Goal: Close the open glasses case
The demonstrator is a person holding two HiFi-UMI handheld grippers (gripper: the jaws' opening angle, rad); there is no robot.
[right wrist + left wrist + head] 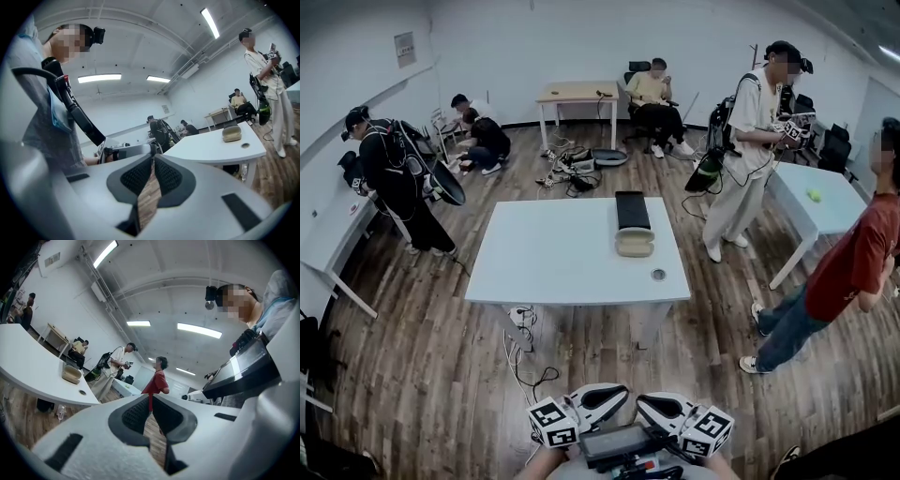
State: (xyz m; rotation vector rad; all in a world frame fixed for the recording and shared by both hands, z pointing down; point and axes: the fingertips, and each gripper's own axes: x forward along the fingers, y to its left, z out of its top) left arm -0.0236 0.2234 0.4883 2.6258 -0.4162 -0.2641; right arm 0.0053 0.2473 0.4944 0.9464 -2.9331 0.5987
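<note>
Looking down in the head view: both tools sit at the bottom edge, and the hands holding them are cut off by the frame. The left gripper [614,398] and right gripper [656,408] lie side by side, tips pointing inward, with a black screen unit [619,442] between them. The glasses case [635,227] lies on the far right part of the white table [553,262], well apart from both grippers, with bare floor between. Its beige shell faces the near side. The black strip behind it is probably the opened half, though it is too small to be sure. A small round disc [658,275] lies just beside the case, nearer the table edge. Several bystanders stand or sit around the room.

Left gripper view: the jaws are clenched with only a thin slit between the pads, and nothing is held. The case [71,374] is tiny on the table [28,366], far off to the left. Whether it is open or closed cannot be read here.

Right gripper view: the jaws are likewise pressed together and empty, with wood floor showing through the slit. The case [231,133] sits on the table [211,149], far off to the right. Only the beige shell can be made out.
</note>
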